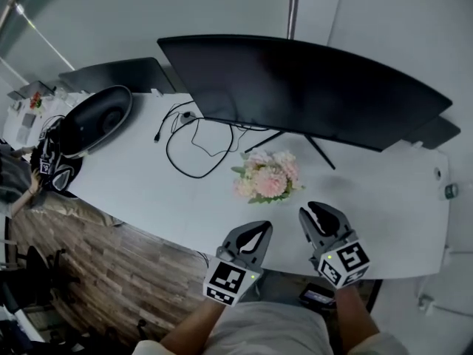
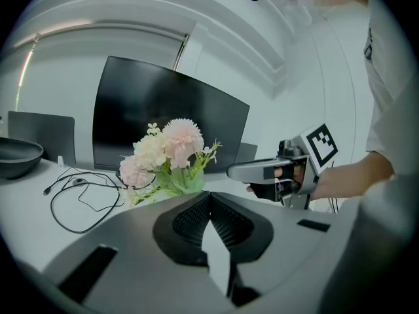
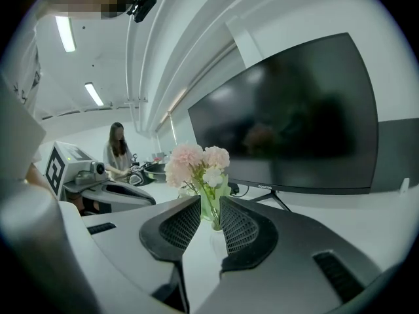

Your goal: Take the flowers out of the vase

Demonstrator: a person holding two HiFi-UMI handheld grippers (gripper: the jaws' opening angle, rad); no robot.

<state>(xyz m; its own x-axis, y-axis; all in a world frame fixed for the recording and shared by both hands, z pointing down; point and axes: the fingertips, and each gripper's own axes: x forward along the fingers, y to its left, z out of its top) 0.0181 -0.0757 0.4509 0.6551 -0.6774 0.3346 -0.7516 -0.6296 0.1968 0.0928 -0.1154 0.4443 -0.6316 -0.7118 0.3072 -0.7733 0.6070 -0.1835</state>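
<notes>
nearest the camera, at the bottom of the head view, the two grippers are held side by side over the near edge of the worktop (image 1: 148, 183). the left hand-held gripper (image 1: 257, 231) is closed, its pads pressed together with nothing between them. the right hand-held gripper (image 1: 319, 213) is parted to a narrow gap and is empty, its pads touching nothing.

the flowers (image 1: 267, 177), a small pink and cream bunch, are found just above the grippers at the centre of the head view, upright in the vase (image 3: 209, 208). the vase is hidden under the blooms from above and is glimpsed only as pale glass through the gap of the right jaws. neither gripper is touching the bunch. a loop of black cable (image 1: 196, 150) lies to its left, and a monitor (image 1: 310, 87) fills the upper middle of the frame behind it.

the step in hand is judged to be the approach. it would be done well if the stems were taken low, just above the rim, by the right gripper, and the vase were steadied by the left, which would have to be opened first. the bunch should be drawn straight up, so that the light vase is not tipped or dragged along.
</notes>
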